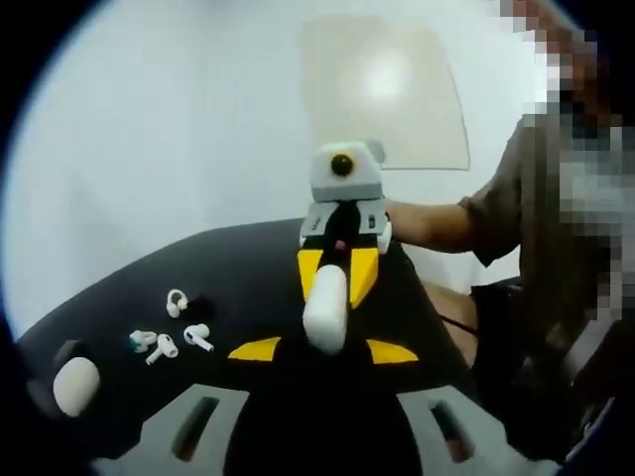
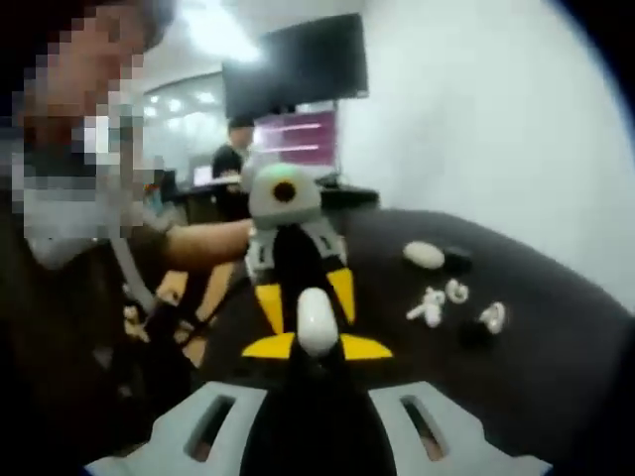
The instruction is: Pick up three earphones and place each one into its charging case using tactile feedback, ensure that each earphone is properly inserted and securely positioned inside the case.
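Note:
A white charging case (image 1: 325, 307) (image 2: 317, 323) hangs above the black table (image 1: 248, 263) (image 2: 556, 347), between the two grippers, which face each other. My right gripper (image 2: 316, 347) (image 1: 337, 273) is shut on it with its yellow fingertips. My left gripper (image 1: 324, 351) (image 2: 306, 297) stands open, its yellow tips on either side of the case and apart from it. Loose white earphones lie on the table: a clip-shaped one (image 1: 177, 302) (image 2: 456, 291), stemmed ones (image 1: 196, 335) (image 1: 162, 347) (image 2: 430, 305) and one more (image 2: 492, 317).
A second white case (image 1: 75, 385) (image 2: 424, 255) lies on the table beside a small black case (image 2: 457, 261). The person's forearm (image 1: 437, 226) (image 2: 203, 243) reaches in behind each gripper. A dark monitor (image 2: 298, 64) and another person (image 2: 236, 149) are in the background.

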A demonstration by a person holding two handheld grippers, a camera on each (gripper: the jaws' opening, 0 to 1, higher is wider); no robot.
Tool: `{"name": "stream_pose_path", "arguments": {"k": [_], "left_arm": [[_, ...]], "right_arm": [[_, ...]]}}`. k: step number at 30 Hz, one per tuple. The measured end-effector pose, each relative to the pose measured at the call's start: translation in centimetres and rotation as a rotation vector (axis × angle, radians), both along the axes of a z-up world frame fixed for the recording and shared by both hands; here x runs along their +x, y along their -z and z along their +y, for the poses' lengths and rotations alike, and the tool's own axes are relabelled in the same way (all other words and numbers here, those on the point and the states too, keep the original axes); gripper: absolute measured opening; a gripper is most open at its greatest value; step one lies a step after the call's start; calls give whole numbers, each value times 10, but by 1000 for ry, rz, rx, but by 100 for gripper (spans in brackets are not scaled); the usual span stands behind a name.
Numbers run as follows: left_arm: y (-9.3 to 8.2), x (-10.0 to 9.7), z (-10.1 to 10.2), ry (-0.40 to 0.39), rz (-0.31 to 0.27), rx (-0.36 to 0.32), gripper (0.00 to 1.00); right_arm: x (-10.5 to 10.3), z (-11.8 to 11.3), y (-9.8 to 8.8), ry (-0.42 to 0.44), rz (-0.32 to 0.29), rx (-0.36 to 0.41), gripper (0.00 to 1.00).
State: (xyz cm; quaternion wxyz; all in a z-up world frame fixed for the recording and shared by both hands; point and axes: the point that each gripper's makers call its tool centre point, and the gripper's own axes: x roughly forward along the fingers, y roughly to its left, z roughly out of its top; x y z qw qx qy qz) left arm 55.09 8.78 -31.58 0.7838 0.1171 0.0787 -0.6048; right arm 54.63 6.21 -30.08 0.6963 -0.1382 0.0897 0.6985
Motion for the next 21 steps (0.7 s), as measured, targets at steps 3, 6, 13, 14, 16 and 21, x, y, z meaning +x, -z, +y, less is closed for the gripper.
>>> {"name": "stream_pose_path", "arguments": {"k": [3,6,13,14,16,21], "left_arm": [[1,8,2,-32,1,-3,34],[-1,6,2,-24,-29,-4,29],[-13,6,0,-15,40,-65,20],[-15,6,1,-11,47,-68,22],[-20,8,2,-18,66,-73,23],[-24,12,-7,-45,82,-32,22]], "right_arm": [[4,-1,1,-53,53,14,17],[10,3,5,-73,127,13,17],[9,7,8,-66,170,61,17],[9,6,8,-68,165,63,17],[11,4,7,-65,161,67,17],[13,3,6,-60,151,78,17]]}}
